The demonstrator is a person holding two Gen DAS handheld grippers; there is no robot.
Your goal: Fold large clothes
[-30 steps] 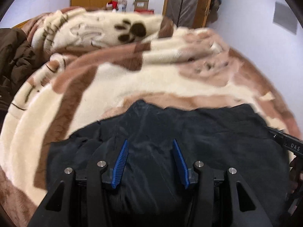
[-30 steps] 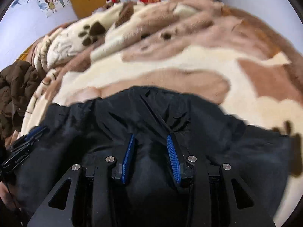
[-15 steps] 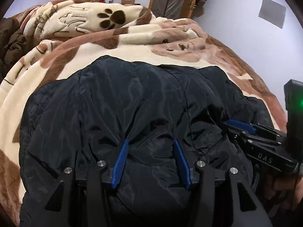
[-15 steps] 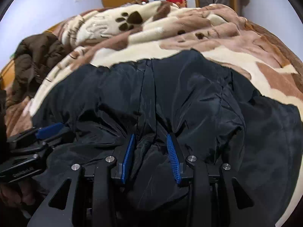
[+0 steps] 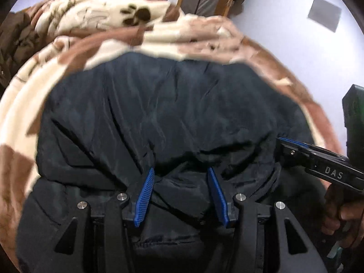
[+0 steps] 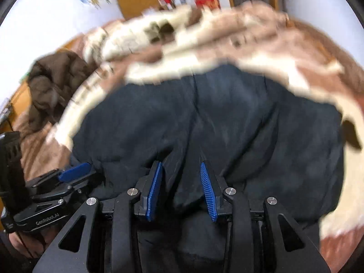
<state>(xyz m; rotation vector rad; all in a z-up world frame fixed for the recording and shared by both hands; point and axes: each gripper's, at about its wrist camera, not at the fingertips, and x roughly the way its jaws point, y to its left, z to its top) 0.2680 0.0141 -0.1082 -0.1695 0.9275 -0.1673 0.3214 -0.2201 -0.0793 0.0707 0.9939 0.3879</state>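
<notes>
Both grippers' blue pads (image 5: 145,195) on the bunched, puffy black jacket (image 5: 173,118).

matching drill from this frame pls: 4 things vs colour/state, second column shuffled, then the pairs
Things:
1. jacket
2. blanket
3. left gripper
4. coat

Colour or state:
A. brown, bunched at the bed's far left
B. cream and brown, paw print
C. black, spread on the bed
D. blue pads clamped on a fold of black fabric

Pairs: 1-C, 2-B, 3-D, 4-A
</notes>
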